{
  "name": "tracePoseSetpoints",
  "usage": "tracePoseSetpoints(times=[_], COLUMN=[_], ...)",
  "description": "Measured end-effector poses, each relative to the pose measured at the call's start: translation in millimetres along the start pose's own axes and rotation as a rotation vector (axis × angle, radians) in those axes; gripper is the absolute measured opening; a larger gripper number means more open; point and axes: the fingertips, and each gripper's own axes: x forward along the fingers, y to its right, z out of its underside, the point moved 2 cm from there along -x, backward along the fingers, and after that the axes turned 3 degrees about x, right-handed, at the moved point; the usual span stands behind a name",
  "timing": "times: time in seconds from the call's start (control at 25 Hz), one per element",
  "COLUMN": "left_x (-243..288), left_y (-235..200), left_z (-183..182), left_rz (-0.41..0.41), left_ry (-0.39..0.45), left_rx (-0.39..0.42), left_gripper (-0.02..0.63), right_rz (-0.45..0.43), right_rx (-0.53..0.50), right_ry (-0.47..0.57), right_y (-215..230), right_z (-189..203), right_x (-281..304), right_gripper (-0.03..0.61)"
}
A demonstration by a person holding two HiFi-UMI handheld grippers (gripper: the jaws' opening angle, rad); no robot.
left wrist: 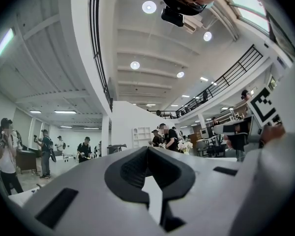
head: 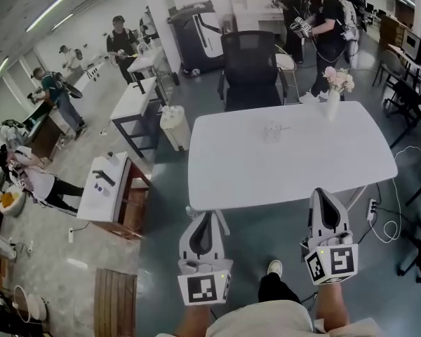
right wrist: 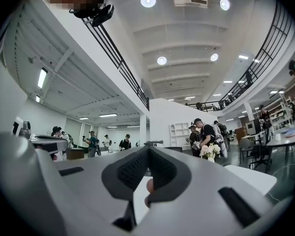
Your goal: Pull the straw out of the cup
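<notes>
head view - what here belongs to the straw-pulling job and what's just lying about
Job:
- small clear item, likely the cup; straw too small to tell
- white rectangular table under it
- left gripper and right gripper, both shut, empty, short of the table's near edge

Lying about:
- white vase of pink flowers at the table's far corner
- black mesh office chair behind the table

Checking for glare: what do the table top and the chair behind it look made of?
Table top: smooth white laminate or painted board, apparently; even, grainless, slightly matte. Chair: black, probably mesh or fabric back on plastic frame; too small to be sure.
</notes>
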Motion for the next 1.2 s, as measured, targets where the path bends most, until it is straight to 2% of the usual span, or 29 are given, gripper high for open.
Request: tracePoseSetpoints(times=[0.36, 0.6, 0.92, 1.2], left_x=[131.5, 194.4, 235.2, 257.6], left_y=[66.0, 108.4, 127.7, 122.8], left_z=[-11.9, -11.9, -6.7, 5.8], left_rz=[0.019, 0.034, 0.013, 0.02], left_ry=[0.026, 0.018, -0.003, -0.021], left_rx=[0.016, 0.032, 0.044, 0.054], left_gripper=[0.005, 0.005, 0.005, 0.005], right_rz=[0.031, 0.043, 0.027, 0.02], right_rx=[0.02, 0.061, 0.083, 0.093], right_ry=[0.014, 0.017, 0.008, -0.011], right_y=[121.3, 186.4, 223.2, 225.2], right_z=[0.1, 6.1, 18.5, 32.5], right_x=[77.1, 108.7, 137.3, 163.5], right_gripper=[0.0, 0.0, 0.0, 0.0])
